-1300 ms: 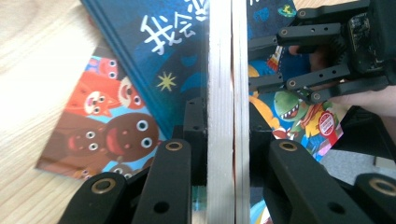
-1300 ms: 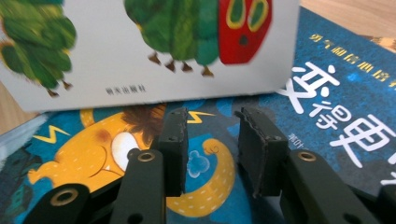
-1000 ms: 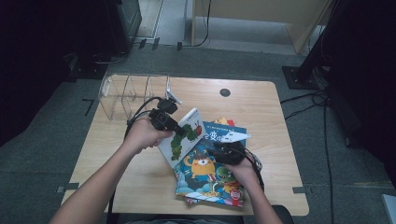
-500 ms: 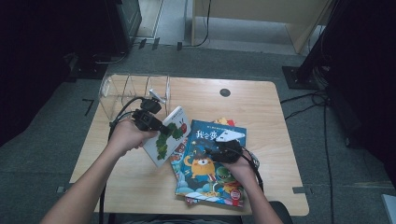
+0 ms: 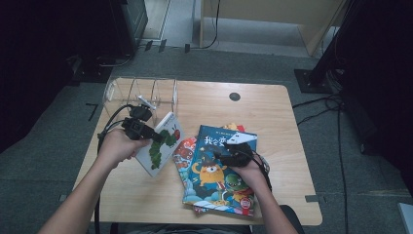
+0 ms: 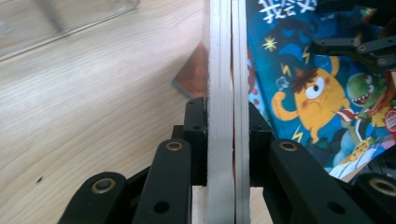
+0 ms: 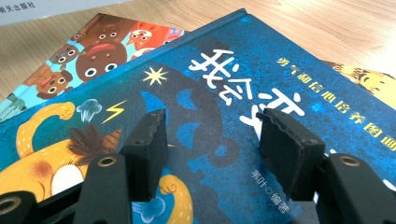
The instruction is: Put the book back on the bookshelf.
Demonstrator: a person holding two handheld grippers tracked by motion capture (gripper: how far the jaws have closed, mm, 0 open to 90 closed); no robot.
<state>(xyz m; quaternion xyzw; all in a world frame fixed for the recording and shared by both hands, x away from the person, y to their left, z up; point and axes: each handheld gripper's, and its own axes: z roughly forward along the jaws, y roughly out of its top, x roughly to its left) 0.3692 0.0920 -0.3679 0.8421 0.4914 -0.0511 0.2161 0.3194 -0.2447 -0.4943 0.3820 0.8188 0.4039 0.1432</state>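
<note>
- Clamping the white caterpillar book by its edge, left gripper tilting it above the table, just beside the clear divided rack; probably bound for a slot.
- Seen along the left gripper's own jaws, pads pressing both covers, keeping pages shut.
- Hovering over the blue monster book, right gripper with jaws having just been opening, nothing between them; likely steadying the stack or readying the next pick.

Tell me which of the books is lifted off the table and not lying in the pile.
The white caterpillar book, clamped on its edge in the left gripper. The blue monster book and the others lie flat, stacked on the table.
</note>
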